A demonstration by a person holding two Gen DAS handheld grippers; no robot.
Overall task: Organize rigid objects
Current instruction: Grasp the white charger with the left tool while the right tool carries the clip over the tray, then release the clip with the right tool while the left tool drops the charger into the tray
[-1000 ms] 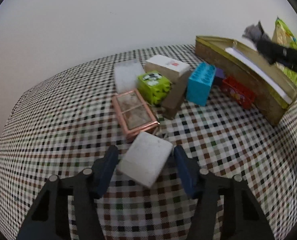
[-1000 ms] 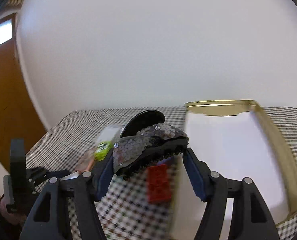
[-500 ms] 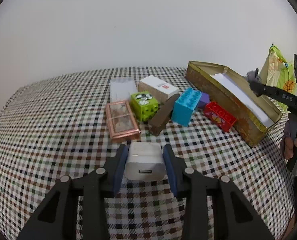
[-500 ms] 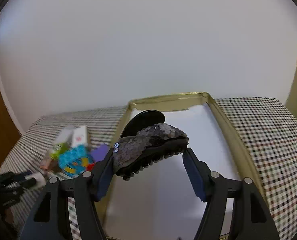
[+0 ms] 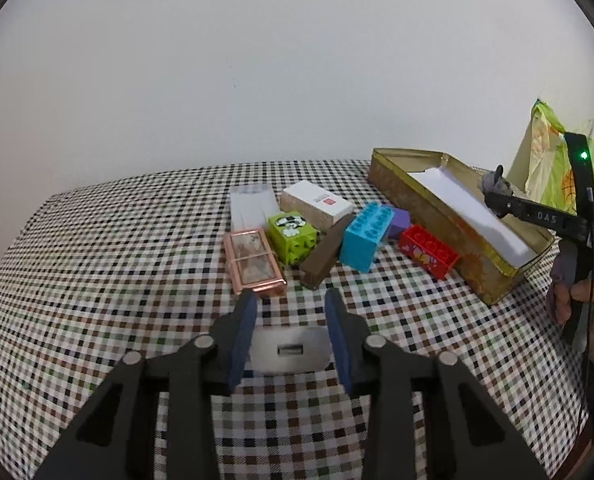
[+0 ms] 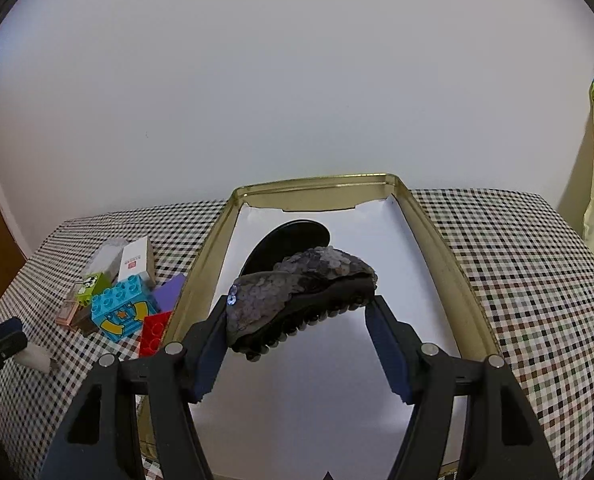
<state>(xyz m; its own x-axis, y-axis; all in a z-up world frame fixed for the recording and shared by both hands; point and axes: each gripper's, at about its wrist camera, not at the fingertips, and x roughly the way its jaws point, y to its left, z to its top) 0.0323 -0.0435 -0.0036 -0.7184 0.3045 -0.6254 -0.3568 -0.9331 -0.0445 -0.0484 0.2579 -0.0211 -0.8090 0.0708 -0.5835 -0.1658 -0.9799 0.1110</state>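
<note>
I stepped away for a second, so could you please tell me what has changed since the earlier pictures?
The left gripper has closed on the white USB charger block and lifted it; its jaws are closing. The right gripper swung its grey sequined hair claw over the paper-lined gold tin. The toy bricks stayed put.

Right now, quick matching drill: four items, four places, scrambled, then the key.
Items:
1. USB charger
2. sequined hair claw
3. red brick
4. copper-framed box

Places:
A. on the cloth beside the gold tin
B. between the left gripper's closing jaws
C. in the right gripper, over the tin
D. just beyond the left fingertips

Pairs: 1-B, 2-C, 3-A, 4-D
</note>
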